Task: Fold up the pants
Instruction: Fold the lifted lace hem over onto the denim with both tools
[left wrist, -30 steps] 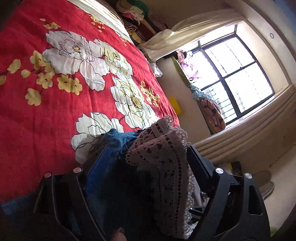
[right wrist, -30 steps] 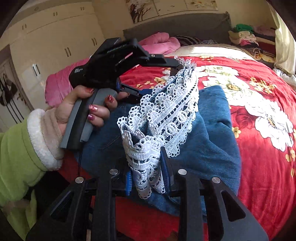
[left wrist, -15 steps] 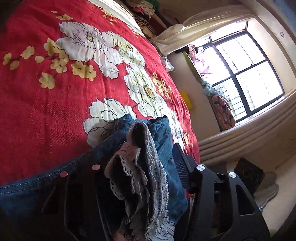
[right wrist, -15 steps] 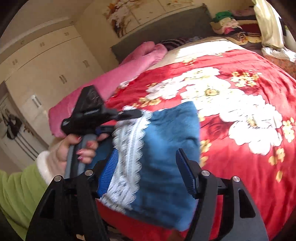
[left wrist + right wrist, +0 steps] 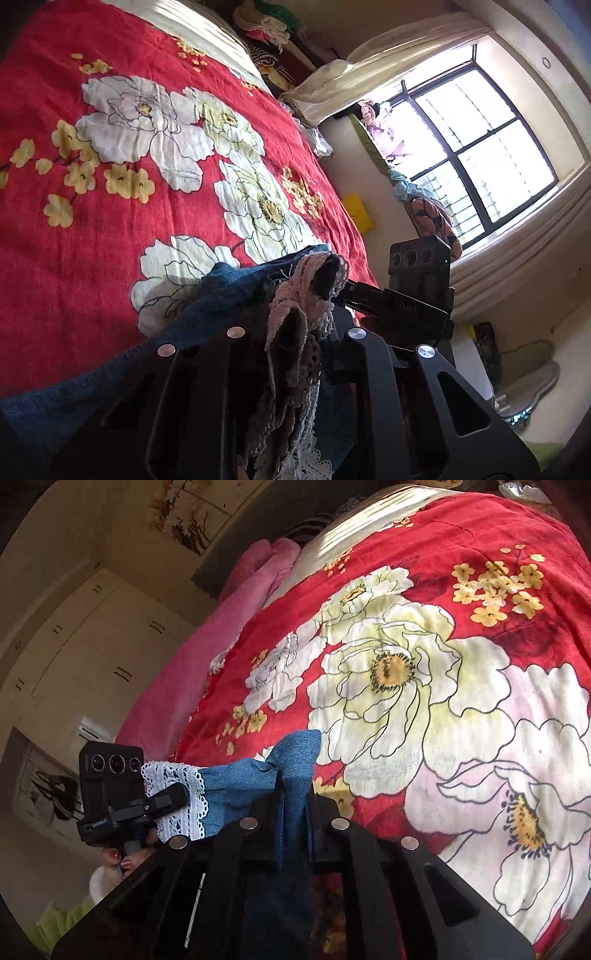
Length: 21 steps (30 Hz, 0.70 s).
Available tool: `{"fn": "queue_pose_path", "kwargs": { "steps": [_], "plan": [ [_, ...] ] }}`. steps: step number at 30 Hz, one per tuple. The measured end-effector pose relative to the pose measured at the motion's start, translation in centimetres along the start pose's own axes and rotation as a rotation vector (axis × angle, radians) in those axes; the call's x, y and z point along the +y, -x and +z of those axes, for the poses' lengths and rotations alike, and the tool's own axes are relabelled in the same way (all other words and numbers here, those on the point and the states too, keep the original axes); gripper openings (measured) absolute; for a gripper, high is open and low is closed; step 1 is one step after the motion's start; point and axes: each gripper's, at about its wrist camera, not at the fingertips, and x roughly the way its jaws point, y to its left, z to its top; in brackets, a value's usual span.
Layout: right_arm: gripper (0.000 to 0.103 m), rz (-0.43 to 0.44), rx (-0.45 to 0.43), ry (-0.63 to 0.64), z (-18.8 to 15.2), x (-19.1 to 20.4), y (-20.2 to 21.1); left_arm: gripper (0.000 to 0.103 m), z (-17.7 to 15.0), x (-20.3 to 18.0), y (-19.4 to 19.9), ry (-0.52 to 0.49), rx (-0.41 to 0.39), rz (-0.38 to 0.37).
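Observation:
The pants are blue denim with white lace hems. In the left wrist view my left gripper [image 5: 295,314] is shut on the bunched lace hem [image 5: 295,325], with denim [image 5: 229,291] draped over its left finger. In the right wrist view my right gripper [image 5: 295,786] is shut on a fold of the blue denim [image 5: 295,753], held above the red floral bedspread [image 5: 406,672]. The lace hem [image 5: 177,797] stretches left to the left gripper's body [image 5: 114,797]. The right gripper's body [image 5: 417,295] shows close beside the left one.
The bed's red spread with white flowers [image 5: 147,147] fills both views. A pink blanket [image 5: 229,627] lies at the bed's far side. Stacked clothes [image 5: 273,40] sit by the headboard. A window [image 5: 480,158] and a wardrobe [image 5: 92,646] flank the bed.
My right gripper was open around the folded pants half a second ago and is now shut on the denim. Both grippers have lifted the pants and come close together.

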Motion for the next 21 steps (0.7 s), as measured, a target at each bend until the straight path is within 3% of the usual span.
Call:
{"fn": "queue_pose_path", "kwargs": {
  "steps": [4,6,9,11,12,13,16,18,21],
  "plan": [
    [0.009,-0.1,0.052,0.068,0.1,0.2,-1.9,0.012,0.1,2.4,-1.3,0.07,-0.004,0.097],
    [0.015,-0.137,0.079,0.069,0.1,-0.4,-3.0,0.012,-0.3,3.7,-1.7,0.097,-0.001,0.149],
    [0.026,-0.119,0.065,0.064,-0.1,-0.3,-2.6,0.016,-0.7,4.2,-1.0,0.121,-0.024,0.144],
    [0.052,-0.121,0.033,0.067,-0.4,0.2,-1.2,0.028,-0.7,3.8,-0.1,0.115,-0.04,0.143],
    [0.056,-0.127,0.009,0.076,-0.4,0.6,-0.4,0.044,-0.7,3.4,0.5,0.11,-0.055,0.152],
    [0.058,-0.132,-0.018,0.09,-0.6,1.1,0.6,0.051,-0.8,2.9,1.2,0.103,-0.068,0.152],
    [0.06,-0.129,-0.061,0.121,-2.1,2.4,3.3,0.061,-1.5,1.4,3.4,0.077,-0.097,0.188],
    [0.065,-0.139,-0.076,0.145,-3.4,3.2,4.7,0.062,-2.5,0.6,4.9,0.076,-0.113,0.23],
    [0.067,-0.172,-0.086,0.173,-5.8,4.1,6.5,0.064,-4.7,-1.0,6.5,0.076,-0.115,0.228]
  ]
}}
